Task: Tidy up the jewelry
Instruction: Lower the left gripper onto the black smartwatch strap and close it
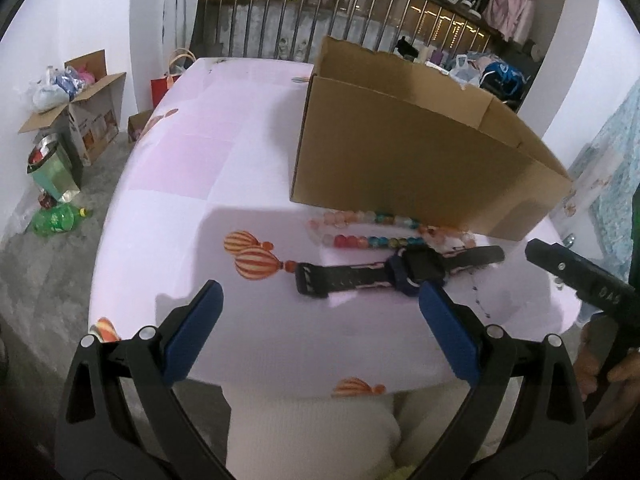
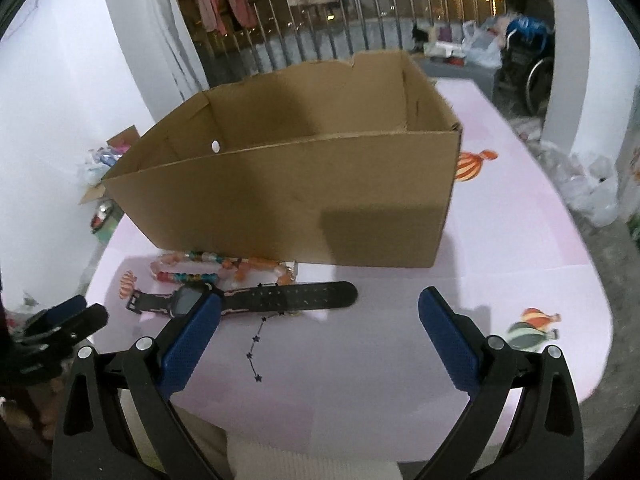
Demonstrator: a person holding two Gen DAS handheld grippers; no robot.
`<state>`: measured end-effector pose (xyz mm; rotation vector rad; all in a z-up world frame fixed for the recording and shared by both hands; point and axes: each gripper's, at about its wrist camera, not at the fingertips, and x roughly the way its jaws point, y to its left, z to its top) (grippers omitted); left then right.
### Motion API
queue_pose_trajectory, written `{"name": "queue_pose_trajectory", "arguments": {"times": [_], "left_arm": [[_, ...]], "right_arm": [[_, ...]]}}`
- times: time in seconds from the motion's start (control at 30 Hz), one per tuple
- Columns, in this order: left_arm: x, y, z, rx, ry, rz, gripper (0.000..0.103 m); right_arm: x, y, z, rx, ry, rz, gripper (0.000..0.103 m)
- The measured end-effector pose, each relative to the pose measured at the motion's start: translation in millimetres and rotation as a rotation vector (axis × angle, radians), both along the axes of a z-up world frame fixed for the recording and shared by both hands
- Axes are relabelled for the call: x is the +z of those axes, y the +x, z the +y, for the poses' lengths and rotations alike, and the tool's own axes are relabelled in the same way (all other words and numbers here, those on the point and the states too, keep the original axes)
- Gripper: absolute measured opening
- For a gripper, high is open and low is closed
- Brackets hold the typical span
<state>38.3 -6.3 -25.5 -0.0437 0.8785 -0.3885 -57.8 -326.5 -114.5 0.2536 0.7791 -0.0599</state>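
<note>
Left wrist view: your left gripper (image 1: 320, 312) hangs over the near edge of the worktop (image 1: 192, 168), fingers (image 1: 196, 328) wide apart and holding nothing. The black watch (image 1: 400, 272) lies flat just ahead, slightly to the right, its case close to the right finger tip. Its long axis runs left-right, across the line of the fingers. The bead bracelet (image 1: 384, 232) lies beyond it, against the foot of the cardboard box (image 1: 408, 160). Your right gripper (image 1: 580, 280) shows at the far right edge.

Right wrist view: right gripper (image 2: 320, 320) fingers (image 2: 448, 344) also spread wide, nothing held. The watch (image 2: 248, 298) sits ahead and left; its case is just past the left finger tip, its strap running rightward. A thin star chain (image 2: 256, 344) trails between the fingers, nearer than the watch. The bracelet (image 2: 224, 268) and box (image 2: 304, 200) lie behind.

Judgement: either hand reaches the watch; the left looks closer to its case. Because the strap lies crosswise, pinch across its width.
</note>
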Motion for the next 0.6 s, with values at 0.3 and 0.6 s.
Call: {"name": "queue_pose_trajectory", "arguments": {"times": [0.3, 0.6], "left_arm": [[-24.5, 26.9, -3.2, -0.014, 0.014, 0.099, 0.042], [-28.2, 32.1, -9.9, -0.046, 0.065, 0.082, 0.017]], "right_arm": [[-10.4, 13.6, -10.9, 0.007, 0.045, 0.065, 0.072], [-28.5, 27.5, -14.2, -0.005, 0.077, 0.099, 0.065]]}}
